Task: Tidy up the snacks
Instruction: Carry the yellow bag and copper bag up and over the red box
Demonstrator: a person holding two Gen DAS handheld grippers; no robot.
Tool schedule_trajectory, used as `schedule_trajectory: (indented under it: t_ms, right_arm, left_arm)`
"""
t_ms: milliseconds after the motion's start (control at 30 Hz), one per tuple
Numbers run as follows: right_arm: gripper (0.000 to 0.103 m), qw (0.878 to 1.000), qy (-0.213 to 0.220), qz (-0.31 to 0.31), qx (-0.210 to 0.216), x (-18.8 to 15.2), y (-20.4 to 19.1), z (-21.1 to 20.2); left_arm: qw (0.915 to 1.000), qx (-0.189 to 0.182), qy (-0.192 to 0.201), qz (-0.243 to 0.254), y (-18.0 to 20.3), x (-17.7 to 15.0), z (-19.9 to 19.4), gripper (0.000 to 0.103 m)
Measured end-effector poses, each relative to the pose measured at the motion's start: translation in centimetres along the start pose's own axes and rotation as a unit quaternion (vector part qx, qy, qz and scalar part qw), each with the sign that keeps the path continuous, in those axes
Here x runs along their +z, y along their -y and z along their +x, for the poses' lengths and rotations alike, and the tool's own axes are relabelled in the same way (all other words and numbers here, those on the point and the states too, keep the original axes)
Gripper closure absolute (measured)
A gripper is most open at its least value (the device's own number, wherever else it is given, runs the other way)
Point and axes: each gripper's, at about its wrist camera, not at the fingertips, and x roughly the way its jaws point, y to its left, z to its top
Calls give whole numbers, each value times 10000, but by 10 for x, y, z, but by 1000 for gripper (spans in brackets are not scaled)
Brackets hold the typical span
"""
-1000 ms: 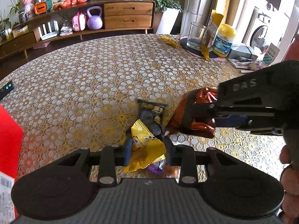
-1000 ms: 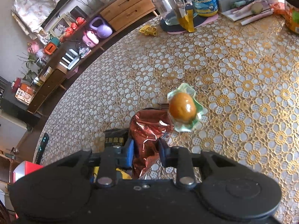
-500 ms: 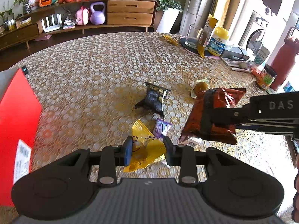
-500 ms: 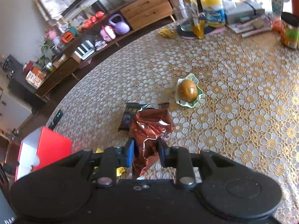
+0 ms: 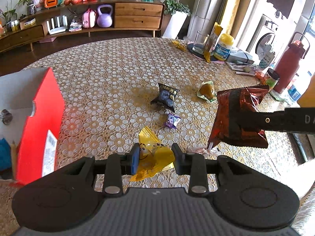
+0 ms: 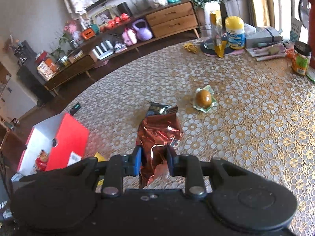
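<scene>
My left gripper (image 5: 154, 158) is shut on a yellow snack packet (image 5: 152, 157), lifted above the lace-covered table. My right gripper (image 6: 153, 158) is shut on a crinkled red-brown foil bag (image 6: 158, 135); the same foil bag (image 5: 239, 116) hangs at the right of the left wrist view with the right gripper (image 5: 234, 116) closed across it. On the table lie a black snack pouch (image 5: 166, 97), a small purple candy (image 5: 172, 120) and a brown egg in clear wrap (image 5: 206, 91). An open red box (image 5: 42, 122) stands at the left; in the right wrist view the box (image 6: 67, 143) holds a red packet.
At the table's far right stand a glass (image 5: 199, 42), a yellow-lidded bottle (image 5: 224, 47), a dark red flask (image 5: 289, 66), a small jar (image 5: 271, 78) and papers. A remote (image 6: 75, 107) lies near the far left edge. A wooden sideboard (image 5: 137, 15) runs behind.
Both grippers have risen and pulled back from the table with their packets. The red box has come into view at the left, and more of the table shows.
</scene>
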Motion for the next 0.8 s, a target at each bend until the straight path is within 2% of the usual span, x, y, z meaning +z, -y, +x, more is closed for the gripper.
schedule_trajectory:
  t_ms: [433, 800]
  right_arm:
    - [79, 9967, 60, -680, 448, -16, -74, -35]
    - [81, 9909, 21, -1061, 829, -19, -143, -23]
  left_arm:
    - [9996, 71, 255, 35, -34, -2, -66, 70]
    - [9982, 374, 445, -159, -88, -2, -101, 70]
